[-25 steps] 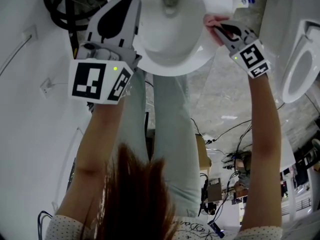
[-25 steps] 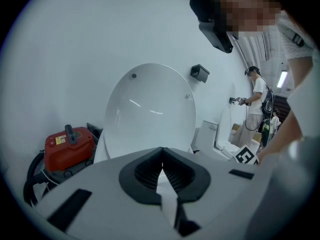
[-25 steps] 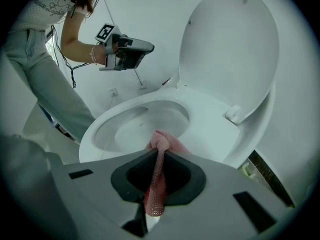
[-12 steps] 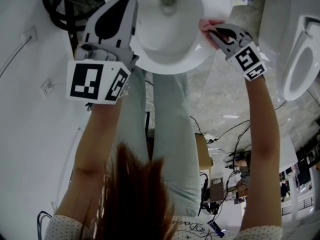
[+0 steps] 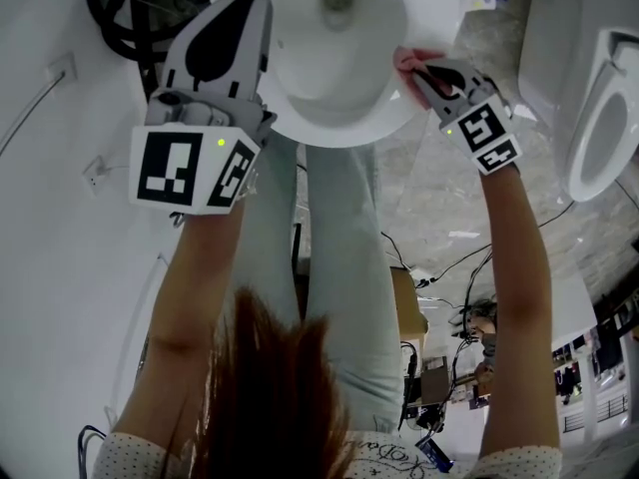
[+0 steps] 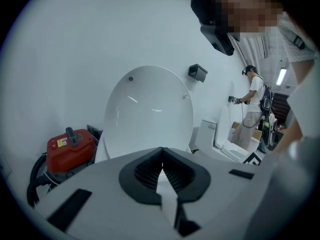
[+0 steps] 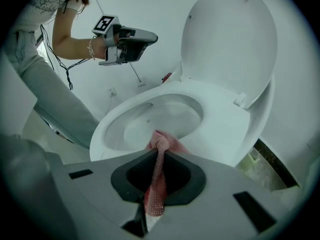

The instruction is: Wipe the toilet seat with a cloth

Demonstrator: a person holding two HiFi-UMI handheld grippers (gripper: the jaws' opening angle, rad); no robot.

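The white toilet seat [image 5: 344, 133] rings the bowl at the top of the head view, and its lid [image 6: 148, 113] stands raised. My right gripper [image 5: 421, 72] is shut on a pink cloth [image 5: 405, 60] and presses it onto the seat's right side. In the right gripper view the cloth [image 7: 163, 140] bunches out of the shut jaws of the right gripper [image 7: 159, 158] onto the seat's near rim [image 7: 220, 134]. My left gripper [image 5: 252, 3] hovers over the seat's left side, shut and empty. In its own view the left gripper [image 6: 161, 158] points at the lid.
A red canister [image 6: 70, 145] with black hoses sits left of the toilet by the wall. A second toilet [image 5: 597, 118] stands to the right. Another person [image 6: 251, 106] works further back. My legs [image 5: 339, 267] stand right in front of the bowl. Cables lie on the floor [image 5: 439, 267].
My right gripper has slid the pink cloth a little to the left and nearer along the seat's right side. The left gripper has barely shifted.
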